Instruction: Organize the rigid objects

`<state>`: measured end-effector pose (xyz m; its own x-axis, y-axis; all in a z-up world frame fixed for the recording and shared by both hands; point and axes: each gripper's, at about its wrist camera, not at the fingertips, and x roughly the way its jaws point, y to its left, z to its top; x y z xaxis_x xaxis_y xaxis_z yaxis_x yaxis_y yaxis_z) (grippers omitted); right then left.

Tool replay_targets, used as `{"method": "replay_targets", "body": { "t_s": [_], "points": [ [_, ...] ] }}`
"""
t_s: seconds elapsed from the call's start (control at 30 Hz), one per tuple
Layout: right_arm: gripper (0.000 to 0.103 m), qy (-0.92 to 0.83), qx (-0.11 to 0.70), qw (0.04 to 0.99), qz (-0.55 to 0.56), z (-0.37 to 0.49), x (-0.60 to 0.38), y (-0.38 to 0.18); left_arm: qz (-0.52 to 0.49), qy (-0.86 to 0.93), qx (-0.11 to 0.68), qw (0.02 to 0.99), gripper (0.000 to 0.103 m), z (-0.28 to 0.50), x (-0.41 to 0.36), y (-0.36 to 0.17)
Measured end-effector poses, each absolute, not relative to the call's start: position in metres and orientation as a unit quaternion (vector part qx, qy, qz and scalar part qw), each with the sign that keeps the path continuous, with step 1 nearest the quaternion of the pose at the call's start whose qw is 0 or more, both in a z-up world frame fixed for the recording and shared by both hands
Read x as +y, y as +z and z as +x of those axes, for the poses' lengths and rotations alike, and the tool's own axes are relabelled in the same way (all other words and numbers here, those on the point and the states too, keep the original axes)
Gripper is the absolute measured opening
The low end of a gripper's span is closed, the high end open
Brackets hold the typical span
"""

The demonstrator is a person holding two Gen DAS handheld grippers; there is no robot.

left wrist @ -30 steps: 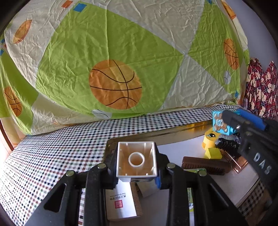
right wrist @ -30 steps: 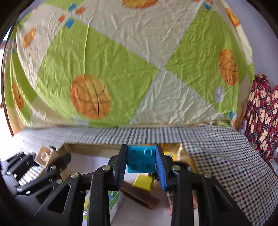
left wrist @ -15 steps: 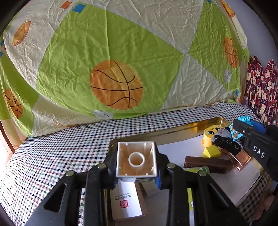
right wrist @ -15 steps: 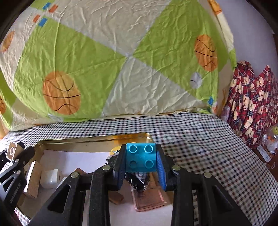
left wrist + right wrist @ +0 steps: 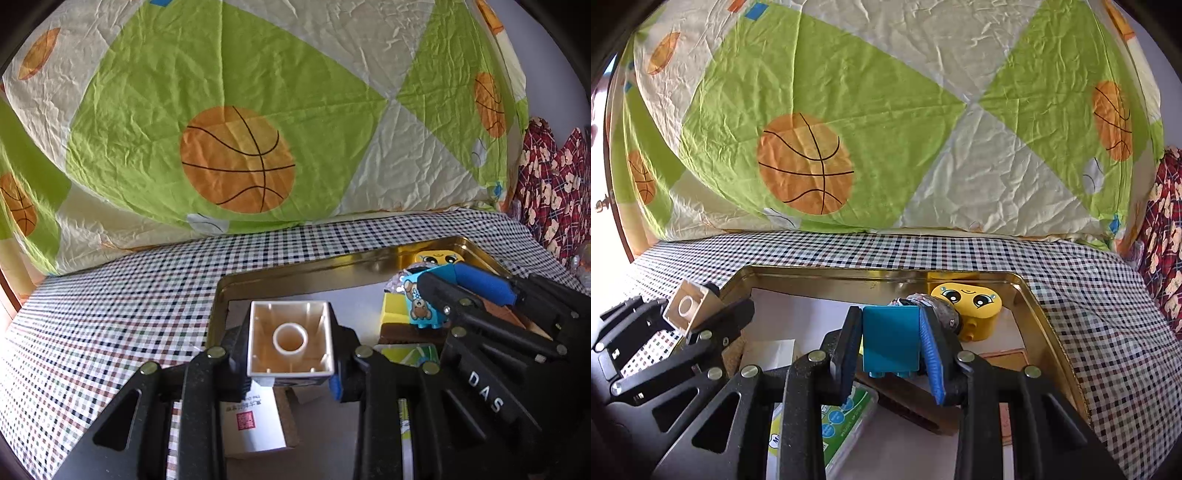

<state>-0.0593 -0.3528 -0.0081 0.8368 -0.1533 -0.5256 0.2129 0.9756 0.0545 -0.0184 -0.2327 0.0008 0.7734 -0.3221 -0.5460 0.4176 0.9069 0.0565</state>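
My left gripper (image 5: 290, 343) is shut on a cream building block (image 5: 290, 341) whose hollow underside faces the camera. It hangs over the left end of a gold metal tray (image 5: 332, 264). My right gripper (image 5: 891, 336) is shut on a blue block (image 5: 891, 339) with a plain face up and its studs at the lower edge. That block hangs low over the tray's right part (image 5: 886, 273), just in front of a yellow face block (image 5: 971, 301). In the left wrist view the blue block (image 5: 421, 308) shows a bear print. The left gripper and its cream block (image 5: 687, 306) show at the left of the right wrist view.
In the tray lie a foil-wrapped piece (image 5: 931, 306), a brown bar (image 5: 908, 410), a green card pack (image 5: 846, 417), a copper plate (image 5: 1004, 360), a small yellow block (image 5: 393, 314) and a white box (image 5: 255, 421). Checked cloth surrounds the tray; a basketball-print quilt rises behind.
The right gripper has swung back and dropped lower over the tray's right side with the blue block, whose studs now point down. The left gripper has hardly moved.
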Motion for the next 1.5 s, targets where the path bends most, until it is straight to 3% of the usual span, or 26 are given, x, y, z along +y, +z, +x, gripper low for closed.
{"method": "replay_targets", "body": {
  "t_s": [0.1, 0.13, 0.2, 0.27, 0.43, 0.53, 0.97, 1.17, 1.5],
  "points": [
    [0.038, -0.091, 0.270, 0.957, 0.056, -0.055, -0.353, -0.008, 0.095, -0.194, 0.278, 0.936, 0.031, -0.019, -0.236, -0.003],
    [0.050, -0.096, 0.269, 0.957, 0.054, -0.056, -0.352, -0.009, 0.098, -0.189, 0.273, 0.938, 0.030, -0.021, -0.236, -0.003],
    [0.061, -0.121, 0.269, 0.954, 0.048, -0.056, -0.353, -0.008, 0.097, -0.173, 0.265, 0.944, 0.037, -0.022, -0.234, -0.001],
    [0.067, -0.143, 0.267, 0.952, 0.046, -0.058, -0.359, -0.007, 0.088, -0.168, 0.270, 0.944, 0.060, -0.020, -0.231, -0.001],
    [0.083, -0.165, 0.244, 0.951, 0.092, -0.072, -0.380, -0.003, 0.045, -0.172, 0.272, 0.946, 0.101, -0.019, -0.217, 0.003],
    [0.095, -0.175, 0.219, 0.955, 0.101, -0.084, -0.384, 0.001, 0.046, -0.172, 0.243, 0.954, 0.103, -0.026, -0.214, 0.007],
    [0.095, -0.216, 0.128, 0.965, 0.080, -0.125, -0.358, 0.016, 0.055, -0.156, 0.192, 0.967, 0.103, -0.050, -0.198, 0.013],
    [0.096, -0.229, 0.108, 0.967, 0.010, -0.136, -0.328, 0.021, 0.080, -0.143, 0.153, 0.975, 0.103, -0.069, -0.198, 0.015],
    [0.102, -0.238, 0.070, 0.969, -0.010, -0.154, -0.316, 0.026, 0.066, -0.151, 0.140, 0.976, 0.103, -0.081, -0.189, 0.019]
  ]
}}
